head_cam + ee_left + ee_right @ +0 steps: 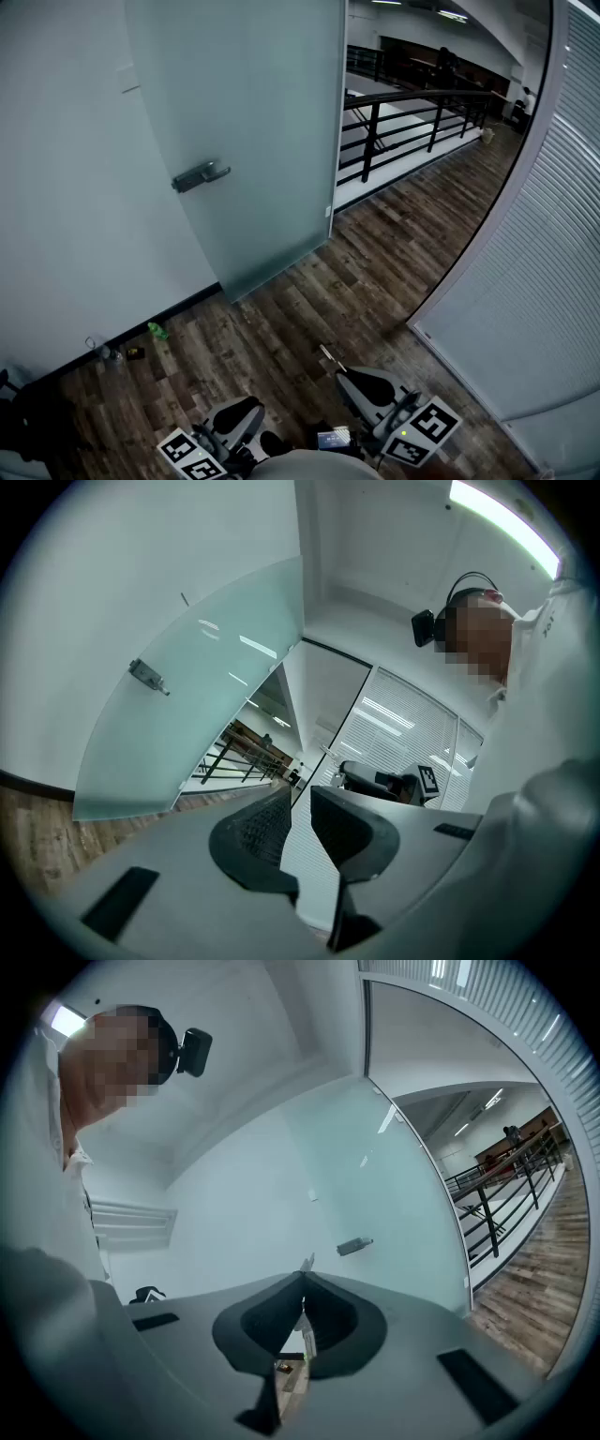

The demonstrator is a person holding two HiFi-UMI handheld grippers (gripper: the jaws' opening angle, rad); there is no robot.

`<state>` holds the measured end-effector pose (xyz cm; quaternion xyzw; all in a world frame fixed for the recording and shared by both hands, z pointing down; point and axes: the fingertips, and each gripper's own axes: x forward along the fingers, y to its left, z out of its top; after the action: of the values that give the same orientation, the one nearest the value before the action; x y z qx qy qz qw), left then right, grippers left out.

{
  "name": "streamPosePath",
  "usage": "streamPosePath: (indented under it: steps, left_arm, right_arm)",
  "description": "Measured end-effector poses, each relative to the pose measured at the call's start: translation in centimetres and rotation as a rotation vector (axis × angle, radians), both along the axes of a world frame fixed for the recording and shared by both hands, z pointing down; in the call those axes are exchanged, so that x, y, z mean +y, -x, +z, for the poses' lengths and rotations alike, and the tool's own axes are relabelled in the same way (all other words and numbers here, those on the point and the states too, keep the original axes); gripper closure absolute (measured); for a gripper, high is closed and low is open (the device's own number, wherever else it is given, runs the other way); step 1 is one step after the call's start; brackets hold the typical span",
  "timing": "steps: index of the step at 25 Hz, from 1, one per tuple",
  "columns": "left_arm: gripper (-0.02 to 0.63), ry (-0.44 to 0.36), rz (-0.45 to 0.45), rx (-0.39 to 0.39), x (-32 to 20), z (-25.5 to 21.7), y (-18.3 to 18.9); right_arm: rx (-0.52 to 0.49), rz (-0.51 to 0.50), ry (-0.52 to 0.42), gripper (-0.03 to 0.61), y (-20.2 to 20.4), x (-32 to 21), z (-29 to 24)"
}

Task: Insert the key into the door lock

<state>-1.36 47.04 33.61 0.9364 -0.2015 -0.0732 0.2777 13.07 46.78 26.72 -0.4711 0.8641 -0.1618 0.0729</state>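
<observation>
Right claw (302,1285): jaws closed together on the key (328,356). The key's thin metal blade sticks out past the fingertips and points toward the door. Claw held level, low in the head view, with its marker cube (422,429) on the near side.

Left claw (298,805): jaws slightly apart, a narrow gap between the pads, nothing in it. Also level, to the left of the right claw and apart from it.

Frosted glass door (244,112): stands ahead, well apart from both claws. Its metal lever handle (200,175) sits on the left part of the pane. No keyhole can be made out at this range. The key is not at the door; it is in the air over the wood plank floor (309,281).

Surroundings: white wall to the left of the door, black railing (412,122) beyond the door's right edge, slatted blind wall (553,281) on the right. A small green object (157,330) lies on the floor by the skirting.
</observation>
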Motion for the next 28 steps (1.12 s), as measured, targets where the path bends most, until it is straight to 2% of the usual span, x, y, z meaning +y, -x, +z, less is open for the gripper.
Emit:
streamPosePath:
  steps: [4,8,28]
  left_arm:
    - [0.537,-0.043,0.044,0.021,-4.1,-1.2,-0.3]
    - [0.537,-0.051,0.026,0.022,-5.5,-1.8,0.5]
    - [0.537,-0.069,-0.033,-0.008,-4.5,-2.0,1.3]
  right_arm:
    - [0.011,0.060,-0.016,0.563,0.2,-2.9,-0.4]
    - [0.019,0.050,-0.015,0.563,1.0,-4.2,-0.6]
    - [0.016,0.034,-0.008,0.563,1.2,-3.0,0.0]
